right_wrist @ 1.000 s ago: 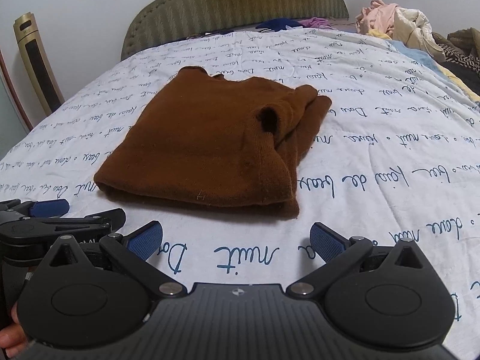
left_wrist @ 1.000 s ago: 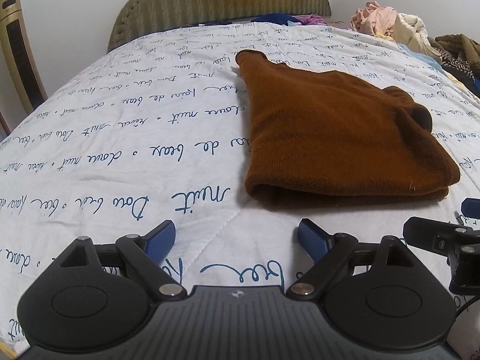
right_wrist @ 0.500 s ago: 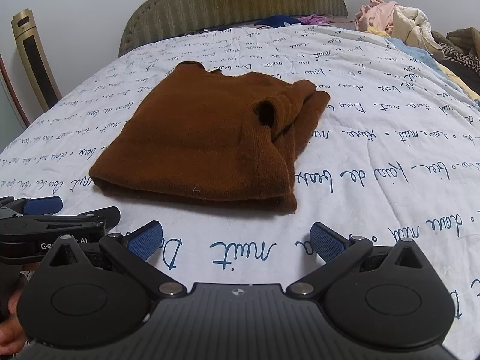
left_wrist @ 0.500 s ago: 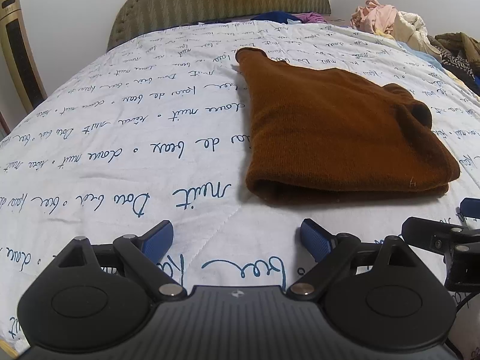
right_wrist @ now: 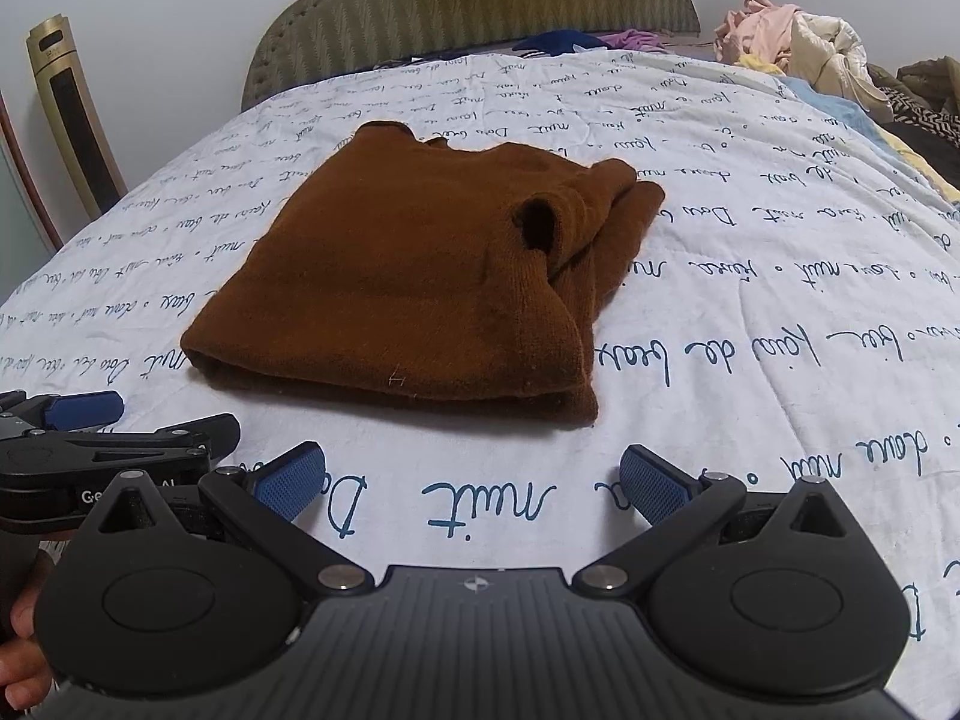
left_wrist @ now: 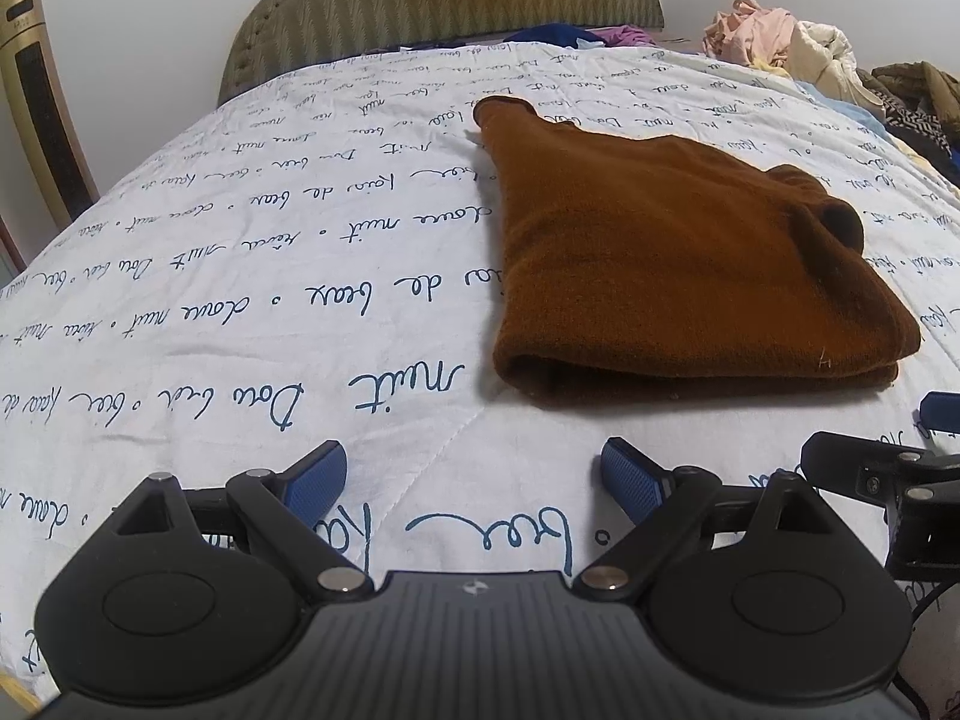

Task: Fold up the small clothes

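A brown knitted garment (left_wrist: 672, 258) (right_wrist: 414, 276) lies folded flat on the white quilt with blue script (left_wrist: 240, 276) (right_wrist: 780, 312). Its folded edge faces me and a rolled sleeve opening sits on its right side. My left gripper (left_wrist: 474, 477) hovers over bare quilt short of the garment's near left corner, jaws wide open, nothing between the blue pads. My right gripper (right_wrist: 471, 477) stands open too, just short of the garment's near edge, with nothing in it. Each gripper shows at the edge of the other's view.
A padded olive headboard (left_wrist: 444, 6) closes the far end of the bed. Loose clothes (left_wrist: 780, 42) are heaped at the far right, with dark garments (right_wrist: 924, 96) beside them. A gold standing unit (right_wrist: 75, 120) is by the wall at left. A hand (right_wrist: 18, 648) shows at bottom left.
The view has crept slightly; the garment sits a little lower in the right wrist view. Both grippers stay open and hold nothing.
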`<state>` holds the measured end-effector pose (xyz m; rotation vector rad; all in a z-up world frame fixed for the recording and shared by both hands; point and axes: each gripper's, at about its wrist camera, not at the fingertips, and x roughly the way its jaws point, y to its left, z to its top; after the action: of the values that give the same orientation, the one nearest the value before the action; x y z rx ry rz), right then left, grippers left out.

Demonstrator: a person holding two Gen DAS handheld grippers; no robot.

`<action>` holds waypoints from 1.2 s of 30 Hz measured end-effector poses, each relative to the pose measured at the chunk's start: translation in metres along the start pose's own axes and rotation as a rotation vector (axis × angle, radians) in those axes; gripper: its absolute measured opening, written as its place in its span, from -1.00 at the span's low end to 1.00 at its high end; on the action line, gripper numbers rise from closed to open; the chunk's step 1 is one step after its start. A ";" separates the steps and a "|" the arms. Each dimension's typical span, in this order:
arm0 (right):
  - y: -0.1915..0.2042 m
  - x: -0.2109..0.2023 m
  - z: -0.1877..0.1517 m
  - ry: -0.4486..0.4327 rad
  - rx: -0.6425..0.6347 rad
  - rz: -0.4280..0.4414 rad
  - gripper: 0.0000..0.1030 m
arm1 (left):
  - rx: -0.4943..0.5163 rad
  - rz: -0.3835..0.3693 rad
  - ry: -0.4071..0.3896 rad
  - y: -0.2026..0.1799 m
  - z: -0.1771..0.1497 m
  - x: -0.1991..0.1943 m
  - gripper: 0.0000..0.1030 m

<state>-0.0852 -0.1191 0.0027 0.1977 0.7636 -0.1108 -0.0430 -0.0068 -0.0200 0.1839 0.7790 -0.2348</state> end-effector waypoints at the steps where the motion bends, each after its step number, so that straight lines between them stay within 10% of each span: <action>1: 0.000 0.000 0.000 0.000 -0.001 0.000 1.00 | 0.002 -0.001 0.003 0.000 0.000 0.000 0.79; 36: 0.003 0.001 -0.001 -0.001 -0.010 0.010 0.99 | -0.002 -0.007 0.008 0.002 0.000 0.001 0.79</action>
<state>-0.0844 -0.1162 0.0020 0.1917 0.7621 -0.0979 -0.0419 -0.0049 -0.0203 0.1806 0.7881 -0.2396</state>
